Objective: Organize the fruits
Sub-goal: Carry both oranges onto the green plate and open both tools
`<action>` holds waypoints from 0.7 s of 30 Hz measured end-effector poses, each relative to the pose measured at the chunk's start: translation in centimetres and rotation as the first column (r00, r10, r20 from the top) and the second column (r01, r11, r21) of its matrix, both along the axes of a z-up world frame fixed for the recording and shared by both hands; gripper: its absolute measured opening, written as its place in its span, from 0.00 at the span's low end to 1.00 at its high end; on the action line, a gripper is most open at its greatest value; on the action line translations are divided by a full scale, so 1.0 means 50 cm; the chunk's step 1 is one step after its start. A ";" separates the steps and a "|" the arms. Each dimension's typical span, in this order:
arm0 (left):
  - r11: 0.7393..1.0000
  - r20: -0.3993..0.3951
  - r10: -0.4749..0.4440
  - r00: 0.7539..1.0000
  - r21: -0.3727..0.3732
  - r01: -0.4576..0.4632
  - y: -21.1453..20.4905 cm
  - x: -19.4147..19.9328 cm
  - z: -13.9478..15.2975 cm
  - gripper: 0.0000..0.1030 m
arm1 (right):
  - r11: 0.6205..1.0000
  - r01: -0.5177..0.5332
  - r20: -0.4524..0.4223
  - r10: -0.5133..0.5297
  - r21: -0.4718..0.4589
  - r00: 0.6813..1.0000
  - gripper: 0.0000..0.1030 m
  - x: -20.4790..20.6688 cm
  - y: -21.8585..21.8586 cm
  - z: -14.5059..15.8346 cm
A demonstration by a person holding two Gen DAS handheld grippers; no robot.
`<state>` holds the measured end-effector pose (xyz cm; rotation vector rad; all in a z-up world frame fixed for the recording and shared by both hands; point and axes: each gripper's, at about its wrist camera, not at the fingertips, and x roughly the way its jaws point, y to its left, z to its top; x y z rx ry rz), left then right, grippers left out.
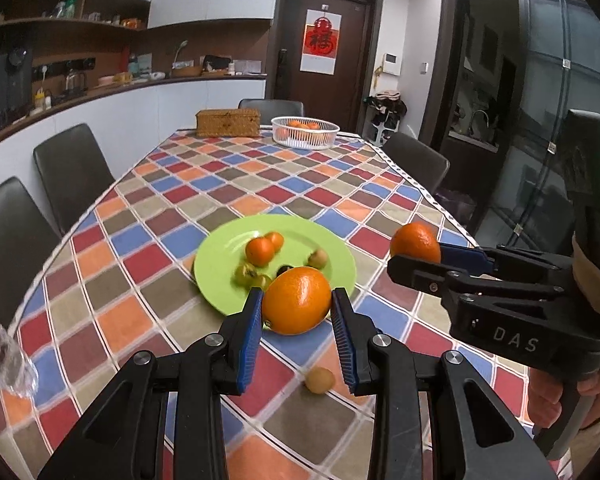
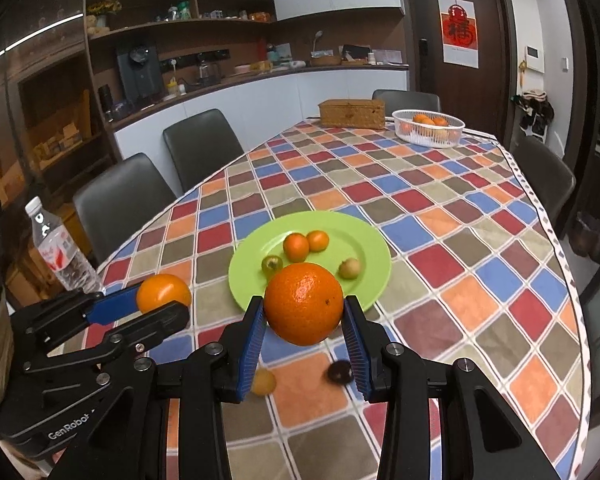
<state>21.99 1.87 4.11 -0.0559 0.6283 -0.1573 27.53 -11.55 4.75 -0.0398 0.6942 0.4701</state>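
Each gripper is shut on a large orange, held above the checked tablecloth. In the left wrist view my left gripper (image 1: 297, 295) clamps one orange (image 1: 296, 304) between its blue pads. To the right, my right gripper (image 1: 415, 257) holds the other orange (image 1: 416, 240). The right wrist view shows my right gripper (image 2: 303, 305) around its orange (image 2: 304, 300), with my left gripper (image 2: 161, 305) and its orange (image 2: 162, 290) at lower left. Behind both sits a green plate (image 1: 220, 264) (image 2: 352, 236) carrying two small tangerines and several small greenish fruits. A white basket (image 1: 305, 136) (image 2: 428, 136) with oranges stands at the table's far end.
A small yellowish fruit (image 1: 319, 380) (image 2: 263, 381) and a dark round fruit (image 2: 338, 371) lie on the cloth under the grippers. A plastic water bottle (image 2: 60, 256) stands at the near left edge. A wicker box (image 1: 228, 122) sits beside the basket. Dark chairs line both sides.
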 end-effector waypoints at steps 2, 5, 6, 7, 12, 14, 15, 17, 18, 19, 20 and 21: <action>1.000 0.011 -0.007 1.000 0.022 0.007 0.009 0.012 0.006 0.32 | 1.000 0.001 -0.007 -0.001 -0.001 1.000 0.39 0.014 0.012 0.002; 0.999 0.019 -0.016 1.000 0.040 0.015 0.024 0.034 0.013 0.32 | 1.000 0.001 -0.017 -0.001 0.010 1.000 0.39 0.038 0.029 0.004; 0.999 0.020 -0.017 1.000 0.045 0.017 0.030 0.045 0.015 0.32 | 1.000 0.000 -0.024 0.000 0.012 1.000 0.39 0.047 0.035 0.003; 0.999 0.018 -0.017 1.000 0.050 0.016 0.037 0.057 0.016 0.32 | 1.000 0.000 -0.035 0.001 0.010 0.999 0.39 0.059 0.043 0.002; 0.997 0.003 -0.024 1.000 0.068 0.024 0.066 0.108 0.013 0.32 | 1.000 -0.003 -0.059 0.002 -0.025 0.998 0.39 0.107 0.078 -0.002; 0.997 -0.008 -0.029 1.000 0.073 0.030 0.073 0.127 0.006 0.32 | 0.999 -0.004 -0.065 0.000 -0.046 0.998 0.39 0.130 0.092 -0.006; 0.997 -0.019 -0.032 0.999 0.073 0.034 0.078 0.140 0.001 0.32 | 0.999 -0.005 -0.069 0.002 -0.048 0.998 0.39 0.137 0.097 -0.007; 0.996 -0.035 -0.037 0.999 0.082 0.040 0.082 0.157 -0.010 0.32 | 0.999 -0.012 -0.080 0.008 -0.053 0.997 0.39 0.159 0.106 -0.011; 0.995 -0.039 -0.040 0.998 0.088 0.043 0.083 0.163 -0.015 0.32 | 0.998 -0.012 -0.081 0.008 -0.055 0.997 0.39 0.165 0.108 -0.013; 0.994 -0.045 -0.042 0.998 0.095 0.046 0.084 0.170 -0.020 0.32 | 0.998 -0.013 -0.083 0.008 -0.058 0.997 0.39 0.174 0.112 -0.016; 0.994 -0.056 -0.046 0.997 0.100 0.051 0.085 0.182 -0.028 0.32 | 0.998 -0.012 -0.085 0.007 -0.061 0.996 0.39 0.180 0.114 -0.019; 0.994 -0.064 -0.048 0.997 0.099 0.054 0.087 0.190 -0.033 0.32 | 0.998 -0.009 -0.090 0.004 -0.064 0.996 0.39 0.189 0.116 -0.023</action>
